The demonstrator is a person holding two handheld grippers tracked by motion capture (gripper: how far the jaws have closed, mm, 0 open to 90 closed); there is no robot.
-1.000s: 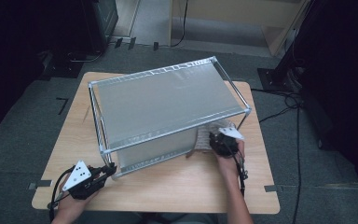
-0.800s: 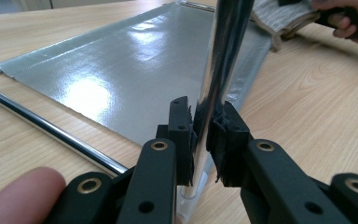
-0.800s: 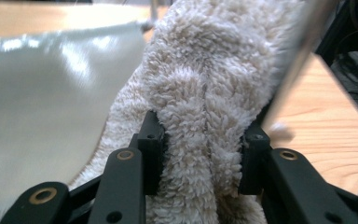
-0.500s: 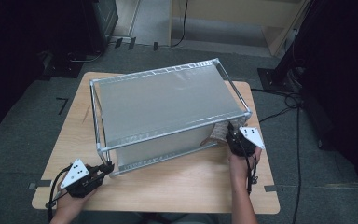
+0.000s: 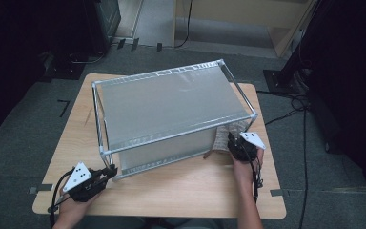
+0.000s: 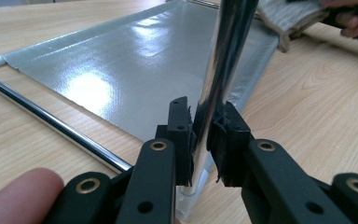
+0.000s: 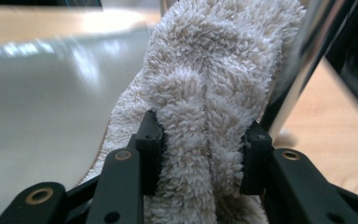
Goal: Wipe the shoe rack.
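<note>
Towel [image 7: 205,93], beige and fluffy, seen bunched at the right end of the rack [image 5: 171,102], near the right edge of the tabletop [image 5: 181,191], partly under the upper shelf. Clamped between both jaws of the right gripper [image 5: 240,148], pile bulging out around the pads. Noted upright chrome post [image 6: 223,70] at the rack's near left corner, close to the tabletop's near left corner; left gripper [image 6: 200,135] closed tight on it, bracing the frame.

Judged step: wiping or feeding the towel along the lower grey shelf [image 6: 140,70]. Best done with the left hold kept firm so the frame could not slide, towel drawn flat over the shelf, kept off the right-hand post [image 7: 298,79] just beside it to avoid snagging. Far shelf edge not checked for contact.
</note>
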